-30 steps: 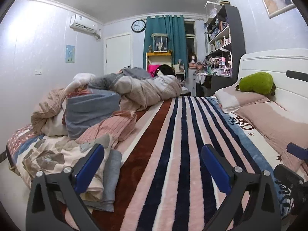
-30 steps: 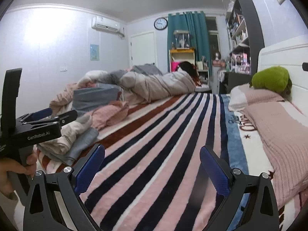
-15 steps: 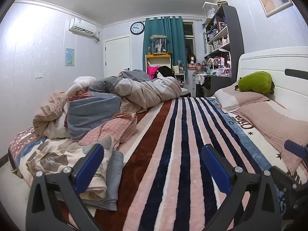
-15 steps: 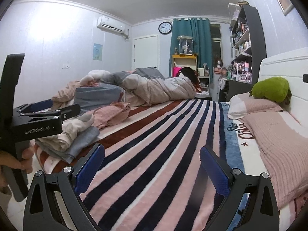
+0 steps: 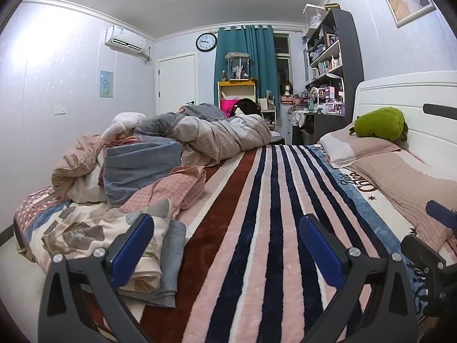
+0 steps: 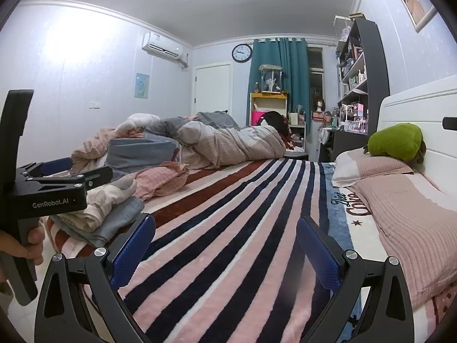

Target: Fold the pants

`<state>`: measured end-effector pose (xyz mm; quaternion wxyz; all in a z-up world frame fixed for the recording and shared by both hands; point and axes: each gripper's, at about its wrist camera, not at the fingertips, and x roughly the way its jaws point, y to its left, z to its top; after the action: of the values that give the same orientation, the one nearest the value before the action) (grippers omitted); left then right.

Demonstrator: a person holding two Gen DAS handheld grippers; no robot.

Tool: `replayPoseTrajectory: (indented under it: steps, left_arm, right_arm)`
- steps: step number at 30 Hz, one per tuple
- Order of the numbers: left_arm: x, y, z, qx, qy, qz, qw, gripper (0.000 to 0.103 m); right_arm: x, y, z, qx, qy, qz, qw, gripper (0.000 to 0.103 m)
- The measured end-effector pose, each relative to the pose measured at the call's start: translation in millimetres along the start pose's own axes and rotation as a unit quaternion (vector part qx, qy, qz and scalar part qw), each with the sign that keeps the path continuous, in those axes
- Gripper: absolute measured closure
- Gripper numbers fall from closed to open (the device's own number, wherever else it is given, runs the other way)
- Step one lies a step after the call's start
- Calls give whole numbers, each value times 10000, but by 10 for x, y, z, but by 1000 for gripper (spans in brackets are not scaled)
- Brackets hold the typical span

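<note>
A folded stack lies at the bed's near left corner: a cream garment with brown patches (image 5: 82, 234) on top of a folded grey garment (image 5: 172, 260). I cannot tell which of them is the pants. The right wrist view shows the same stack (image 6: 114, 211). My left gripper (image 5: 224, 228) hovers open over the striped blanket (image 5: 257, 228), just right of the stack, holding nothing. My right gripper (image 6: 225, 228) is open too, empty, above the blanket's stripes (image 6: 228, 228). A hand (image 6: 25, 245) holds the left gripper's black body (image 6: 54, 191) at the left edge.
Crumpled bedding and a blue-grey folded cloth (image 5: 137, 168) are heaped along the bed's left side. Pink pillows (image 5: 400, 177) and a green plush (image 5: 380, 123) lie by the white headboard (image 5: 414, 97). Shelves (image 5: 334, 65) stand beyond the bed.
Both grippers stay open and empty. The right wrist view has tipped upward a little, showing more ceiling. The left wrist view has barely shifted.
</note>
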<state>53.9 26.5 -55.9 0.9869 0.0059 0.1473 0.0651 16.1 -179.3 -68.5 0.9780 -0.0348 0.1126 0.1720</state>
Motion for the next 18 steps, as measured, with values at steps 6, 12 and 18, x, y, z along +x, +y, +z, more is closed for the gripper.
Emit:
replayPoseTrajectory:
  steps: [6,12,18]
  left_arm:
    - [-5,-2,-5,2,-8,6,10000,2]
    - [-4,-1,-6,1,-15,1,10000,2]
    - [-8,-3,-11,-1,-15,-1,10000,2]
  right_arm:
    - [-4,-13,3,75,0,4,10000,4]
    - [-14,-26,5,134,-3,5,9999,4]
    - [-10,-39,10,140,-3,-2,9999,4]
